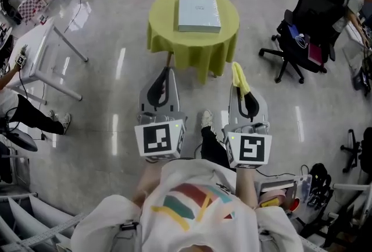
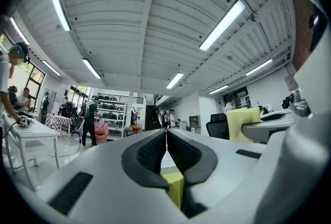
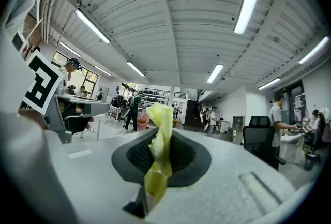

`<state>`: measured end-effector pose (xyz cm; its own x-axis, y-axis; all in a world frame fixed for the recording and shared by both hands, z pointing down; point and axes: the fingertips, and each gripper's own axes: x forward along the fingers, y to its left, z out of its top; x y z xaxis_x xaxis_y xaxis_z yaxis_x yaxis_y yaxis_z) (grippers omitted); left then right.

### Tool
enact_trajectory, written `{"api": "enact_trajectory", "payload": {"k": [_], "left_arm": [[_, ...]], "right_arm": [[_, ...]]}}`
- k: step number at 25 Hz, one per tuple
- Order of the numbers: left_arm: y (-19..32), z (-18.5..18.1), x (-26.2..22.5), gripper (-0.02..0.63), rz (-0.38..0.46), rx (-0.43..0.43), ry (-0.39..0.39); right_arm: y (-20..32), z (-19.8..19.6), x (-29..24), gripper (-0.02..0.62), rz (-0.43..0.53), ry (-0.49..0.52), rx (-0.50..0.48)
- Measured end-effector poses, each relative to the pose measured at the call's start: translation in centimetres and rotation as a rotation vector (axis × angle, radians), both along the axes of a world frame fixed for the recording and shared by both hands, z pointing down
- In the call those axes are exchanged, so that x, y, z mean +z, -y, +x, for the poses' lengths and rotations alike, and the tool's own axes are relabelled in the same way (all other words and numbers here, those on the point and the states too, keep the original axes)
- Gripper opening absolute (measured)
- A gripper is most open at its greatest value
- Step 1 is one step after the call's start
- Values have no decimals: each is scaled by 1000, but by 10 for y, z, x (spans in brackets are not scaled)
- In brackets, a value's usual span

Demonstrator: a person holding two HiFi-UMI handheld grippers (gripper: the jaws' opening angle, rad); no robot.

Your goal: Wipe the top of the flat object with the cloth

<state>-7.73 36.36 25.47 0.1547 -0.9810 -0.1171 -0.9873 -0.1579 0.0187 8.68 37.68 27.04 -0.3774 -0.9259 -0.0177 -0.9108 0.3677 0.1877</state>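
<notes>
Head view.
- My left gripper point(image 1: 165, 73): held low on the left and pointing toward the far table. Nothing shows at its tip.
- My right gripper point(image 1: 241, 91): level with the left one, with the two well apart.
- 1 yellow cloth point(image 1: 238, 75): sticks out past my right jaw tips.
- 1 flat object point(image 1: 199, 12): a pale rectangular slab lying on the far round table point(image 1: 165, 32). The table is draped in yellow-green fabric. The slab sits toward the right of centre, well apart from both grippers.
- 1 black office chair point(image 1: 308, 18): to the right of the table.
- 1 white table point(image 1: 43, 50): far left.
- My shoe point(image 1: 206, 119): on the floor between the 2 grippers.

Left gripper view.
- My 2 jaws are pressed together pad to pad with nothing between them.
- A patch of the yellow-green table shows below the pads.
- The cloth and my right gripper appear at the right edge.
- Ceiling lights point(image 2: 223, 25) run overhead.

Right gripper view.
- My 2 jaws are clamped on the cloth. It is bunched into a narrow strip that rises above the pads and hangs below them.
- My left gripper's marker cube point(image 3: 41, 83) shows at the left.
</notes>
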Motion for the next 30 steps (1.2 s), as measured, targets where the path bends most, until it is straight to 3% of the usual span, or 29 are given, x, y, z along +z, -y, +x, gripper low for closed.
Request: {"api": "enact_trajectory", "payload": {"k": [7,15,21,24,27,30], "left_arm": [[64,7,14,17,-38,-42,27],[190,1,16,17,-66,-145,44],[303,10,28,17,-128,-209,32],[349,18,17,17,-115,-231,29],[385,23,2,17,-88,-251,25],[409,27,-11,17,-91,-244,36]], "right_arm": [[83,6,6,26,5,38,-45],[228,5,7,26,0,59,-111],[332,-1,4,28,-21,60,-288],[372,-1,-5,28,-9,15,-353],[410,3,-13,28,4,-29,-350],[434,8,-27,28,18,19,-334]]}}
